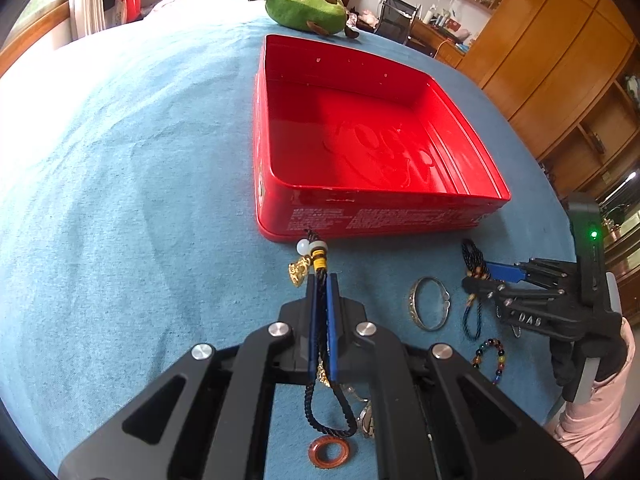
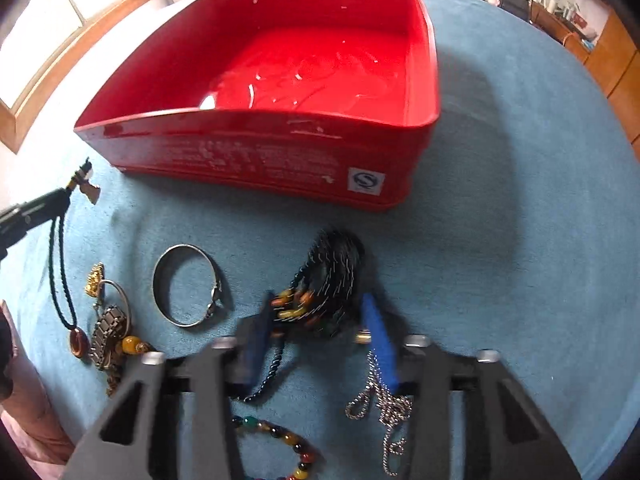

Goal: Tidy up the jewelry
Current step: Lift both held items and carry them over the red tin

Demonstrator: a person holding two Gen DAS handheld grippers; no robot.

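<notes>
An empty red tin box [image 1: 376, 136] sits on the blue cloth; it also shows in the right wrist view [image 2: 280, 80]. My left gripper [image 1: 322, 284] is shut on a black cord necklace [image 1: 320, 268] with a white bead and gold charm, just in front of the box. Its red ring pendant [image 1: 329, 451] hangs below. My right gripper [image 2: 316, 312] is open around a bundle of black cord with amber beads [image 2: 332, 272]. A silver bangle [image 2: 186, 284] lies to its left.
A beaded bracelet [image 2: 280, 440] and a silver chain [image 2: 384, 412] lie under my right gripper. A watch and gold charm [image 2: 108, 328] lie at the left. A green plush toy [image 1: 308, 8] sits behind the box. Wooden cabinets stand at the right.
</notes>
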